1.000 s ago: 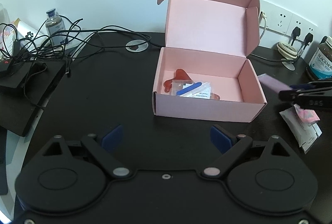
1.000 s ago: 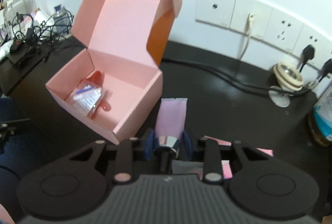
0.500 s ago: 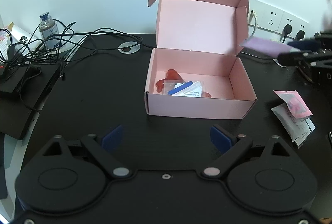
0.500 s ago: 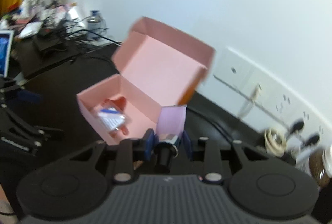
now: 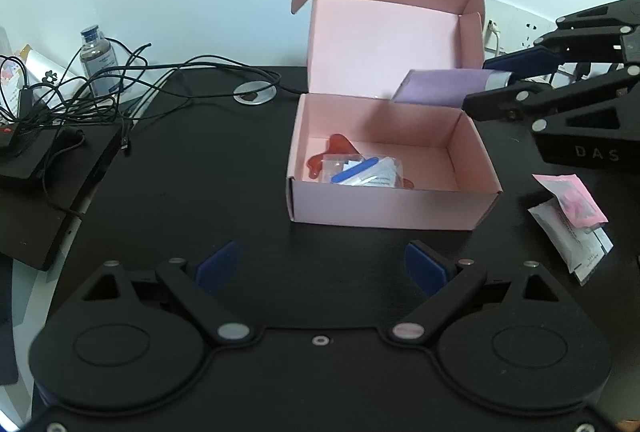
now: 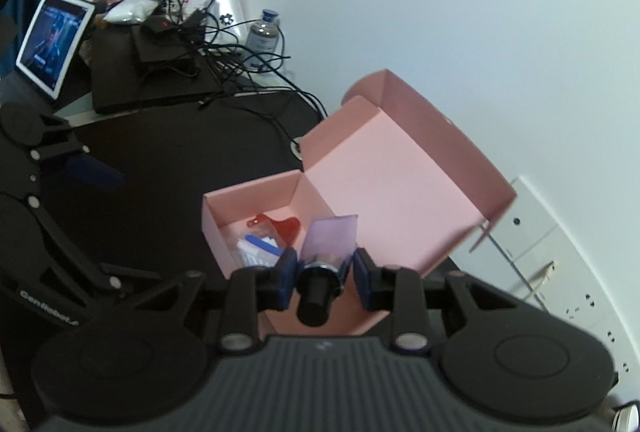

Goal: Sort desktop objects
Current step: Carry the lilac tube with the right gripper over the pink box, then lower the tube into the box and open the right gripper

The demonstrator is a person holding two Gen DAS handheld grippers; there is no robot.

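Lilac tube [image 6: 329, 237], pinched by the right gripper [image 6: 325, 272] fingers, could snag the pink box [image 5: 390, 200] wall at 3 o'clock; left gripper [image 5: 320, 264] fingers are spread.

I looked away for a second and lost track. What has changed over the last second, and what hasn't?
The right gripper, shut on the purple tube throughout, lifted it off the black table to the right of the pink box and carried it over the open box. The left gripper stayed open and empty near the table's front. The box, the packet and red piece inside it, and the sachets on the right did not move.
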